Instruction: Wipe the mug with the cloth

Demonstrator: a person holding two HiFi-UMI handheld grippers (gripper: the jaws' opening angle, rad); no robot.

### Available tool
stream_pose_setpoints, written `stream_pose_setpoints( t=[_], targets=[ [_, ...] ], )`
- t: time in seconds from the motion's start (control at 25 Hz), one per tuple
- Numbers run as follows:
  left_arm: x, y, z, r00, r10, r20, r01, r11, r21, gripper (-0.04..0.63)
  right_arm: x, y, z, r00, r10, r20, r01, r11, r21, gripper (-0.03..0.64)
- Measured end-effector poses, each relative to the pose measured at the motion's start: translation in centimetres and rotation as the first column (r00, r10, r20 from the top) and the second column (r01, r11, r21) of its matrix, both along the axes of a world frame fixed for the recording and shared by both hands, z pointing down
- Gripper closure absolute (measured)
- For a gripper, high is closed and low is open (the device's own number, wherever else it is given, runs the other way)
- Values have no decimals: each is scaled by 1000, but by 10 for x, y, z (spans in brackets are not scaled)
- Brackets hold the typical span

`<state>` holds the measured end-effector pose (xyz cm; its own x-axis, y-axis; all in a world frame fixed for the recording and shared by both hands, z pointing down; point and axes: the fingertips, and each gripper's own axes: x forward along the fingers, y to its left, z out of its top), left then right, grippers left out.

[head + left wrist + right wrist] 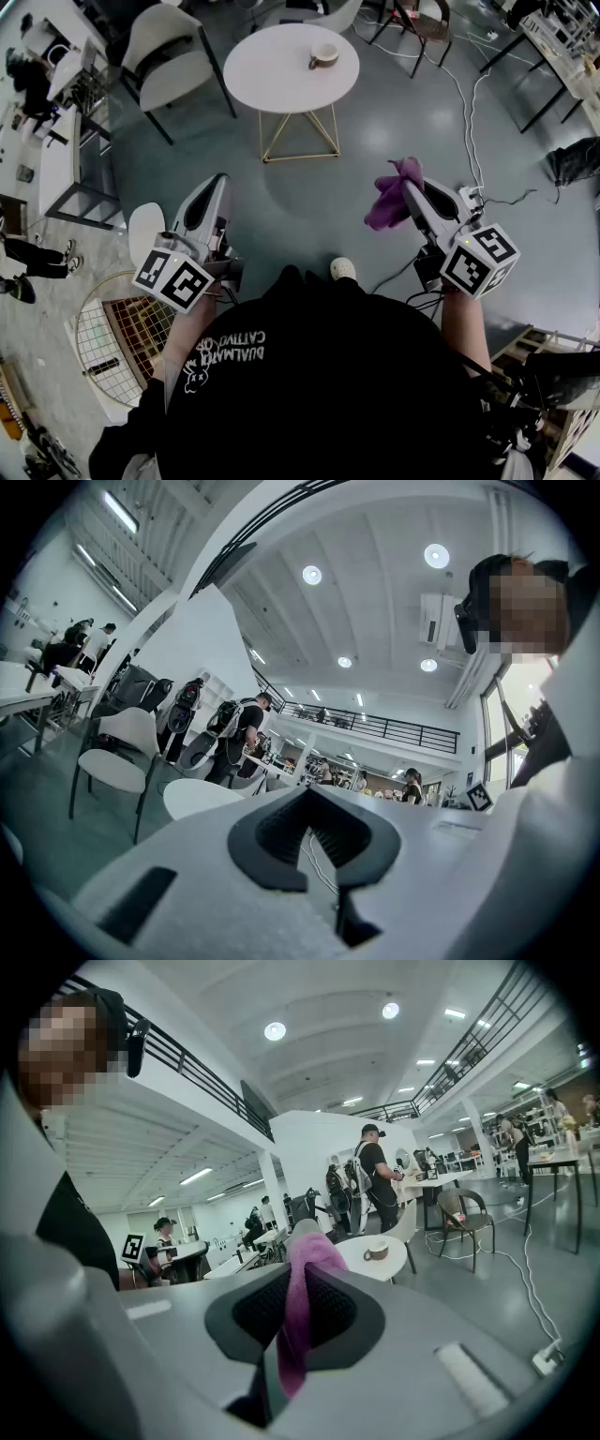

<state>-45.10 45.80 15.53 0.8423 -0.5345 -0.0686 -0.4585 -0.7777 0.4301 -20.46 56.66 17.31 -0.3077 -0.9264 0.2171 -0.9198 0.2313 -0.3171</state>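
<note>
A brown and white mug (323, 56) stands on a round white table (272, 75) far ahead of me; the right gripper view also has the mug (377, 1251) on that table (352, 1260). My right gripper (405, 187) is shut on a purple cloth (389, 197), which bunches out past the jaw tips, and the cloth (305, 1288) is pinched between the jaws in its own view. My left gripper (217, 187) is shut and holds nothing. Both grippers are held in the air well short of the table.
White chairs (169, 56) stand left of and behind the table. A small round white stool (145, 230) sits by my left gripper. Cables (469, 112) trail over the grey floor at right. Desks and people fill the room's edges.
</note>
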Motion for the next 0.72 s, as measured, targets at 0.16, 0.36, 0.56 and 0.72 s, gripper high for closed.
stream_pose_setpoints(
  t=[0.16,0.36,0.56,0.72],
  targets=[
    [11,-1,2,1000,-10,6,10,1000,-4,595,15,0,3,1000,-1,-3,1,1000,-2,583],
    [27,-7,4,999,-24,24,25,1000,-19,595,36,-11,9,1000,-10,12,10,1000,-9,583],
    [45,-21,11,998,-47,39,48,998,-33,595,63,-32,19,999,-15,34,16,1000,-24,581],
    [59,-36,22,995,-94,25,95,994,-60,595,83,-48,29,998,-53,39,55,997,-45,580]
  ],
)
